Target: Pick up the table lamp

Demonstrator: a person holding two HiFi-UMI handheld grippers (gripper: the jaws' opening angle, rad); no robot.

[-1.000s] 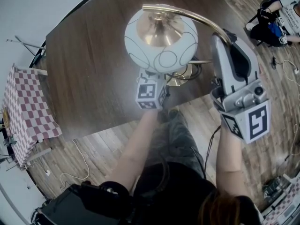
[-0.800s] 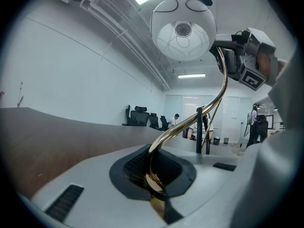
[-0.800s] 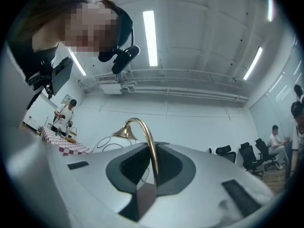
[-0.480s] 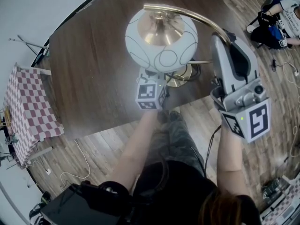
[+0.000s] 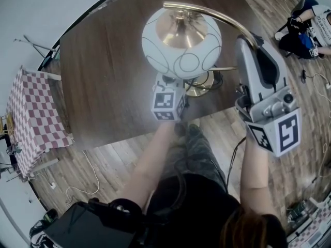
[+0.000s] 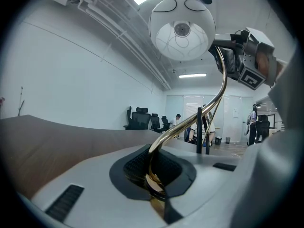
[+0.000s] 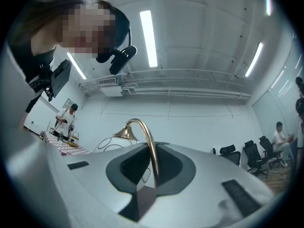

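Note:
The table lamp has a white glass globe [image 5: 181,43] with a thin line pattern and a brass cap, a curved brass arm [image 5: 217,17] and a round brass base [image 5: 199,84] at the front edge of the dark wooden table [image 5: 103,71]. My left gripper [image 6: 154,186] is shut on the lower brass stem [image 6: 209,108]; in the head view only its marker cube [image 5: 168,101] shows below the globe. My right gripper [image 5: 249,39] is shut on the upper arm [image 7: 151,151], to the right of the globe [image 7: 111,144]. Whether the base touches the table I cannot tell.
A black cord [image 5: 217,79] lies by the lamp base. A small table with a red-checked cloth [image 5: 33,118] stands at the left. Cables run over the wooden floor [image 5: 88,180]. A person sits on the floor at top right [image 5: 305,27]. Office chairs [image 6: 140,118] stand far behind.
The whole head view has shifted slightly to the right. Both grippers keep their hold on the lamp and have not moved relative to it.

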